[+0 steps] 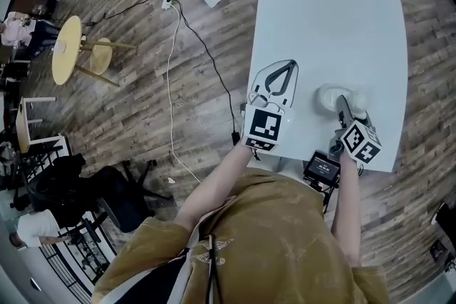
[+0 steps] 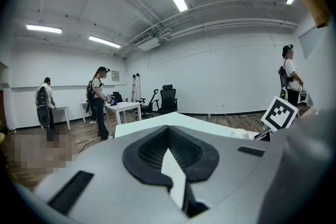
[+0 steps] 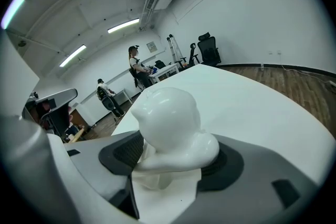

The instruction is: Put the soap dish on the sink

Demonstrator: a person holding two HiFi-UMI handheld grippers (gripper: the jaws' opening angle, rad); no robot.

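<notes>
Straddling soap dish on table with right gripper, fingers apart, dish dead ahead; resting left gripper farther off, fingers together, empty.

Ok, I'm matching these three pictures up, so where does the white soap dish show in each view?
Head view: soap dish on the white table, right of centre, just ahead of the right tool.
Left gripper view: probably the small pale lump right of centre; too small to be sure.
Right gripper view: the soap dish fills the centre, between that tool's jaws.
Shared landmark: the white table.
</notes>
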